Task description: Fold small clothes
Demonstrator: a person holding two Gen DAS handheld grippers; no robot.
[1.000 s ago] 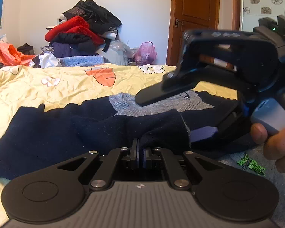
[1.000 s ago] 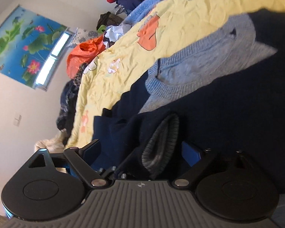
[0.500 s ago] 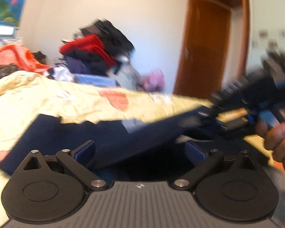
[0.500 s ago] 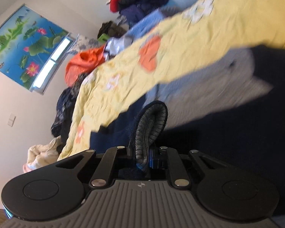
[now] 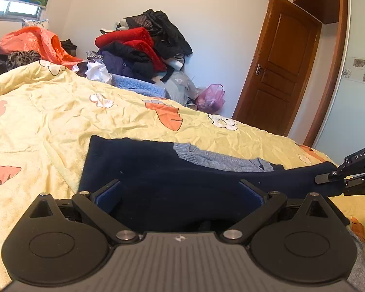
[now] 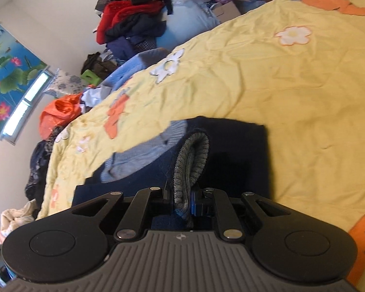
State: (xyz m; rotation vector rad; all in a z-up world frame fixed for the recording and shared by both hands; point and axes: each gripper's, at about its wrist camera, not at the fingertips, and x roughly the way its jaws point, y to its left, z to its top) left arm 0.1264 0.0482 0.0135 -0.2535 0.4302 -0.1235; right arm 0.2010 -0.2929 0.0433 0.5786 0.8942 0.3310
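A dark navy knitted sweater with a grey collar (image 5: 158,170) lies flat on the yellow flowered bedspread (image 5: 48,121). The left gripper (image 5: 180,194) stands wide apart above its near edge. The right gripper (image 6: 182,199) is clamped on the sweater's grey ribbed cuff (image 6: 192,160), a grip only the right wrist view shows. In the left view, the right gripper's body reads "DAS".

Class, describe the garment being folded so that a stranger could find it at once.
Start at the yellow flowered bedspread. Spread on it lies a navy sweater, the only dark garment on the quilt, marked out by its grey ribbed neckline.
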